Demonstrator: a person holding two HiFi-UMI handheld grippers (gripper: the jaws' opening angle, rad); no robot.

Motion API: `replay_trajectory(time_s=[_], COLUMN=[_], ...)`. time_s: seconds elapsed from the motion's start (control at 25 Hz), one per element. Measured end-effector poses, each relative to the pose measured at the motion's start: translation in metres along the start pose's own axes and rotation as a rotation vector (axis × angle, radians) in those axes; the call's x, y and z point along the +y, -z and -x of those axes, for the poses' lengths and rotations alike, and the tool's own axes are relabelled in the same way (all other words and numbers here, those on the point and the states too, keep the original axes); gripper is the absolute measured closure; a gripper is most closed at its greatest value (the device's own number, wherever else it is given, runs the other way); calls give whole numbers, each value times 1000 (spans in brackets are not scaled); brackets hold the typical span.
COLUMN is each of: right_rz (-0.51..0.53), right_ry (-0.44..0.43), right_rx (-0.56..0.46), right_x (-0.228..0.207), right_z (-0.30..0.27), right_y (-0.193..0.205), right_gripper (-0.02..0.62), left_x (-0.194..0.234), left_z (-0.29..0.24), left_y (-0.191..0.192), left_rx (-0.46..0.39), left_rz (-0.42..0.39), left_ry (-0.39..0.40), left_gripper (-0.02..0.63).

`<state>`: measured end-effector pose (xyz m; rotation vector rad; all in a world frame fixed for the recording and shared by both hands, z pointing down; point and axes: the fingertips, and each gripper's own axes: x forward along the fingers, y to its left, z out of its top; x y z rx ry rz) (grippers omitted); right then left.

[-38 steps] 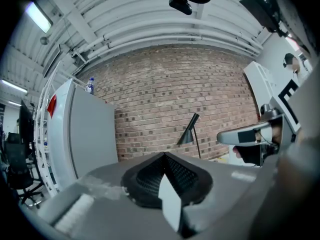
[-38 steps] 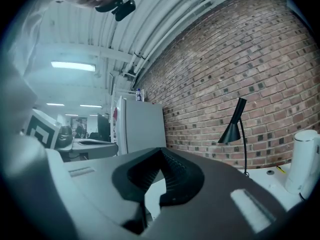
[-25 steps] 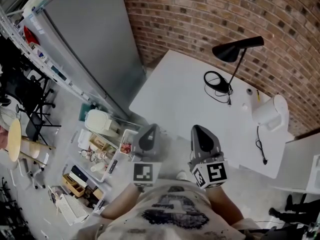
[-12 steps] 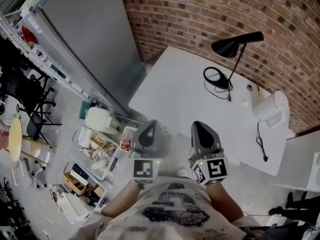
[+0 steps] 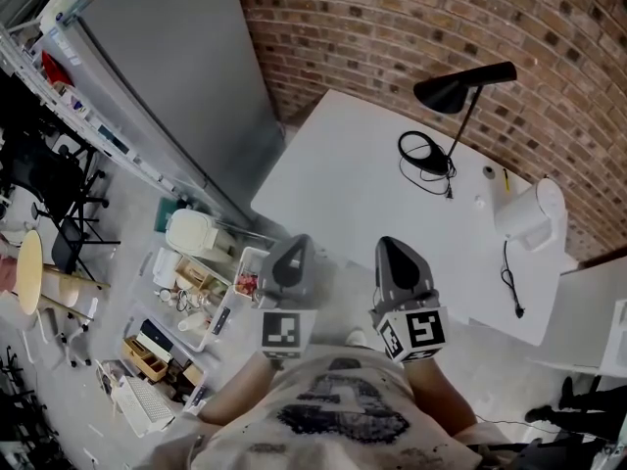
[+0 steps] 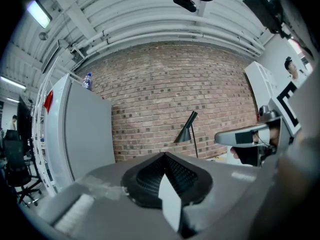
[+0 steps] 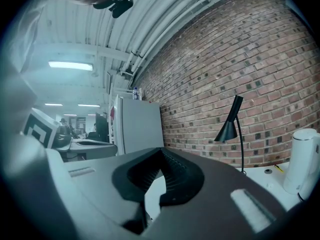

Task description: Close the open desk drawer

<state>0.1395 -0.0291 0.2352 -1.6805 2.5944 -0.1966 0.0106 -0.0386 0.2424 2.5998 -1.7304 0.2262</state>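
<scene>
A white desk [image 5: 358, 199] stands against the brick wall in the head view. Just left of its near corner, open white trays or drawers [image 5: 223, 306] hold small items; I cannot tell which belongs to the desk. My left gripper [image 5: 294, 245] is held close to my chest, above that corner, shut with nothing in it. My right gripper [image 5: 386, 252] hovers beside it over the desk's near edge, also shut and empty. In the left gripper view, the left gripper [image 6: 165, 155] points at the brick wall. In the right gripper view, the right gripper [image 7: 161, 151] points the same way.
On the desk stand a black lamp [image 5: 460, 91], a coiled cable [image 5: 423, 157] and a white kettle [image 5: 531, 213]. A tall grey cabinet [image 5: 186, 76] stands to the left. Boxes and a keyboard [image 5: 142, 404] lie on the floor at lower left.
</scene>
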Motion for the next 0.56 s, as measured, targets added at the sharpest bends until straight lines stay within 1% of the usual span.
replay_trajectory(time_s=[0.56], right_rz=[-6], right_ry=[-9], right_rx=[6], right_x=[-3], right_z=[4], right_y=[4], right_gripper=[592], left_x=[-8], left_z=[-1], left_y=[2], left_rx=[2], left_rz=[-6], left_ry=[8], left_gripper=[586])
